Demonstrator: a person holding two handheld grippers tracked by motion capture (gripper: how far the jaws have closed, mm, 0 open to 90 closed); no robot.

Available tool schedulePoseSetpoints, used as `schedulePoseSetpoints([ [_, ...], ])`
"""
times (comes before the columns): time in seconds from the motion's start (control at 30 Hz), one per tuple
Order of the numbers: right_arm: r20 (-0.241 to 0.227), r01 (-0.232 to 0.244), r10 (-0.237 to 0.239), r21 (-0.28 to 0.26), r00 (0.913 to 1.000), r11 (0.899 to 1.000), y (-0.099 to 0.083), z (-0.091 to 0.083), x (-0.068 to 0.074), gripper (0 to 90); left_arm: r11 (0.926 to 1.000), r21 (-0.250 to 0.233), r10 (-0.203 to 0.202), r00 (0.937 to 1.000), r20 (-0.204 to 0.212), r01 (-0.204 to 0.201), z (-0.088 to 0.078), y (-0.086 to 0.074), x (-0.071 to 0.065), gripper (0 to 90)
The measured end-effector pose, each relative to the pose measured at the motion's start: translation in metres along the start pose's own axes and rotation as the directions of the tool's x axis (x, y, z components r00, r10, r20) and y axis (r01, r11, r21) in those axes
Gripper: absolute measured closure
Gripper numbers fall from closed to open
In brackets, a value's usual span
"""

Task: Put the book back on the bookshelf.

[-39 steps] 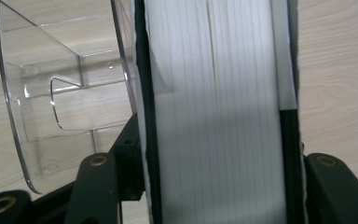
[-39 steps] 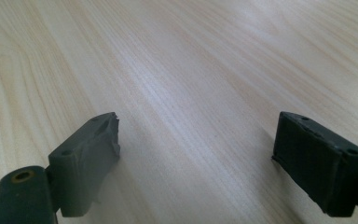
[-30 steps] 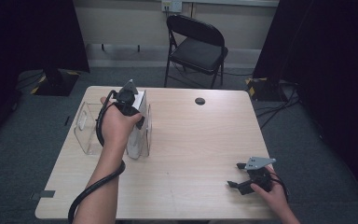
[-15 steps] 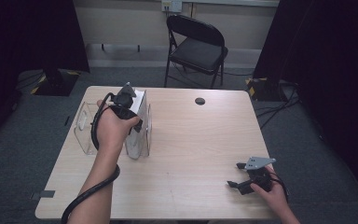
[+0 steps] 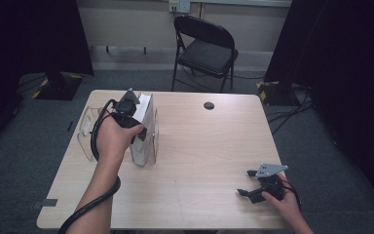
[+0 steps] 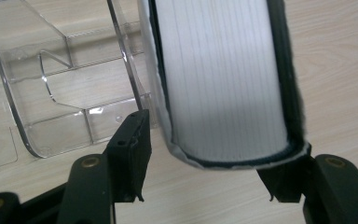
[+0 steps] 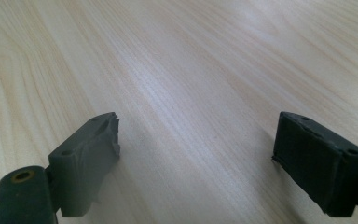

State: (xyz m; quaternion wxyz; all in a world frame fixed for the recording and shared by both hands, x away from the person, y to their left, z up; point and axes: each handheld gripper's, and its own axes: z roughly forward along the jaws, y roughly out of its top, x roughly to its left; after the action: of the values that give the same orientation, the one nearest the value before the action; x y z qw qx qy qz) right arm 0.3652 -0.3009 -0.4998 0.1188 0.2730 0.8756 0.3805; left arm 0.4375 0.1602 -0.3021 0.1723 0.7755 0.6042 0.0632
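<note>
The left gripper's (image 6: 205, 179) jaws have just been opening and stand slack around the book (image 6: 221, 79), upright in the clear rack (image 6: 51, 93). The right gripper (image 5: 253, 187), well off from the rack, gapes empty.

In the left gripper view the book (image 6: 223, 79) runs off the top edge, so its cover and full height cannot be seen, and the clear plastic holder (image 6: 51, 84) is cut off at the top and left. In the high view the left gripper (image 5: 126, 109) and the hand around it hide most of the book, and both forearms leave the bottom edge.
</note>
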Motion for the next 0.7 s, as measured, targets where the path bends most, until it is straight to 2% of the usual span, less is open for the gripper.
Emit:
schedulePoseSetpoints([
  [0.23,0.000,0.001,-0.001,-0.001,1.0000,1.000,0.000,0.000,0.000,13.2,0.9999,-0.004,0.011,0.9998,0.016,-0.011,-0.001,-0.007,0.003,37.5],
  [0.4,0.000,0.001,-0.001,-0.001,1.0000,1.000,0.000,0.000,0.000,13.2,0.9997,-0.008,0.022,0.9989,0.042,-0.022,0.001,-0.011,0.004,35.1],
  [0.7,-0.001,0.001,-0.001,-0.001,1.0000,1.000,0.000,0.000,0.000,13.2,0.9994,-0.017,0.030,0.9985,0.045,-0.029,0.000,-0.016,0.005,31.5],
])
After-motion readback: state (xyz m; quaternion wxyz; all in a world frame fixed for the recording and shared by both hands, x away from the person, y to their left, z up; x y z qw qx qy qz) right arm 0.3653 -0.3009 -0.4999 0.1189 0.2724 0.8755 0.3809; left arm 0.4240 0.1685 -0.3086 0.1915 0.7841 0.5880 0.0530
